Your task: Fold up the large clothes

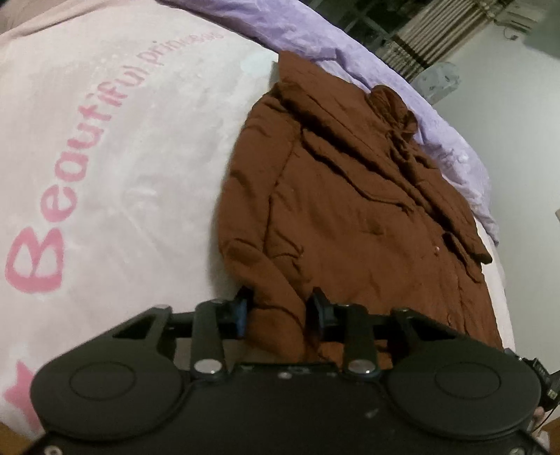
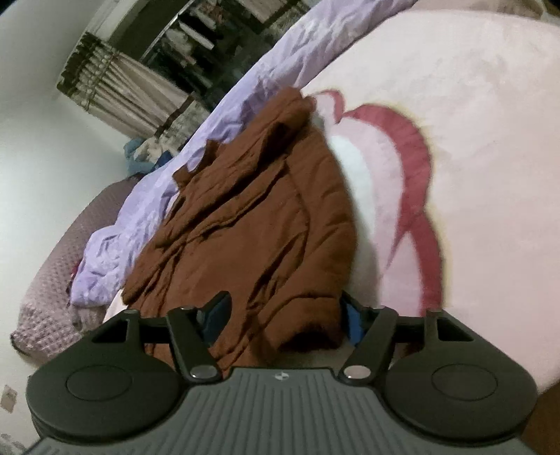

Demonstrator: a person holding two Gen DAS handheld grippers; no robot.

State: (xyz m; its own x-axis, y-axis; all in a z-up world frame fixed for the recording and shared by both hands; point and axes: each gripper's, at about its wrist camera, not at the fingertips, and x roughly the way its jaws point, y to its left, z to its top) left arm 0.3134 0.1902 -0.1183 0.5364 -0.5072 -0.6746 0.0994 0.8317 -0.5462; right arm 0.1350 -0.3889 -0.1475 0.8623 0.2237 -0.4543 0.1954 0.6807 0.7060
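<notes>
The brown coat (image 1: 353, 196) lies spread on a bed, on top of a pink blanket (image 1: 122, 147) printed with pink lettering. Its far end, with the collar or hood area bunched, reaches a crumpled lilac sheet (image 1: 315, 31) that runs along the far side of the bed. Its near end lies directly in front of both cameras.

Left claw (image 1: 280, 308): the two fingers stand on either side of a raised fold of the coat at its near left corner. The fabric fills the gap between the fingers, so the claw is pinching this fold.

Right claw (image 2: 281, 315): the fingers are spread wide. A thick roll of the coat (image 2: 252, 224) at its near edge sits between them. The right finger (image 2: 353, 315) lies against the fabric; a gap shows beside the left finger (image 2: 217, 311). The fabric is straddled, not clamped.

In the right wrist view, the pink blanket (image 2: 472, 105) carries a large dark-pink printed figure beside the coat. The lilac sheet (image 2: 196, 147) lies beyond the coat, and a mauve textured cover (image 2: 52, 273) lies at the far left edge of the bed. Striped curtains (image 2: 133, 91) hang in the background.
</notes>
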